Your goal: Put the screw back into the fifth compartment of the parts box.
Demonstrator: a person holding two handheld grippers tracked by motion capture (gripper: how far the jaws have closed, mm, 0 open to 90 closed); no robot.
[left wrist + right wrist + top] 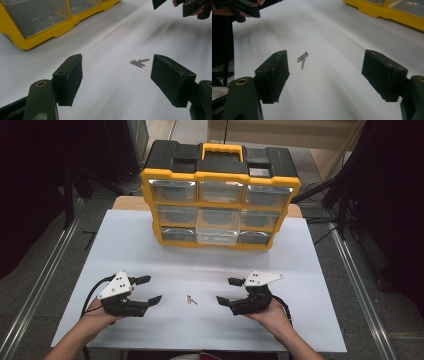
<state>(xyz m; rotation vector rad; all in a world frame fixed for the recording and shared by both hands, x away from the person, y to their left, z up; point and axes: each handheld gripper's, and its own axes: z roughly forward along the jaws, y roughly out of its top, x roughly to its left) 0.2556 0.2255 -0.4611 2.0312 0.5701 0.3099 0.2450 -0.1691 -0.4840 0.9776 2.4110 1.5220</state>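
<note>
Screws [190, 300], three small metal ones, lie loose in a tight cluster on the white table [150, 245], lower centre of the high view, between the two grippers and touching neither.

Left gripper [150, 290]: lower left of the high view, held in a hand that enters from the bottom edge with the forearm angled up and inward. Gripper body lies low over the table, jaws pointing right toward the screws, grey plate on top, cable looping off at the left. Jaws spread wide, nothing between the pads. In the left gripper view the screws [139, 62] sit right of centre, ahead of the jaws and closer to the right-hand pad.

Right gripper [228, 290]: lower right of the high view, cradled in an upturned palm, forearm entering from the bottom edge and angled up and inward. Jaws point left at the screws, mirror of the other hand. Jaws apart and empty. In the right gripper view the screws [302, 58] lie just beyond the left-hand pad, left of centre.

Yellow and black drawer organiser [220, 195] stands upright at the far edge of the table, upper centre, well apart from both hands.
</note>
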